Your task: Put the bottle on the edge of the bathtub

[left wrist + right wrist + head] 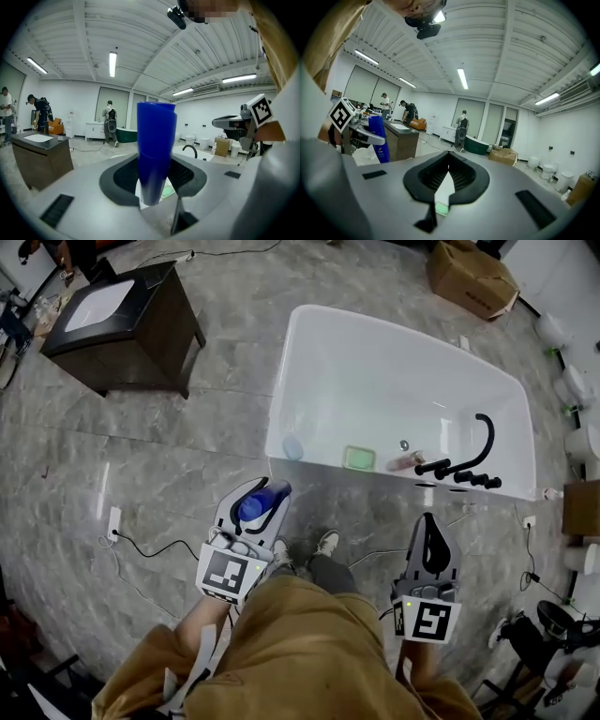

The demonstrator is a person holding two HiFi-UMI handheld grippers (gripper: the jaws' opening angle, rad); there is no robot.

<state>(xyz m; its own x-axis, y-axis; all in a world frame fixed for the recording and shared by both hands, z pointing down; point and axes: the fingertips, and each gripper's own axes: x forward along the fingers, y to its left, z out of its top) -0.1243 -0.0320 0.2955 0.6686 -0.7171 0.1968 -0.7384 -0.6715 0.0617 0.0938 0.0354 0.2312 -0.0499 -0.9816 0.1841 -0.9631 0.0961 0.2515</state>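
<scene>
Blue bottle (pixel 258 503), white bathtub (pixel 356 371), grey marbled floor (pixel 187 456), black faucet (pixel 484 441)

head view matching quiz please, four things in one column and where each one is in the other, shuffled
1. blue bottle
2. green pad
3. black tap
4. cardboard box

a. on the floor beyond the bathtub
b. held in the left tongs
c. on the bathtub's near rim
d. inside the bathtub

Pairs: 1-b, 2-d, 3-c, 4-a
</scene>
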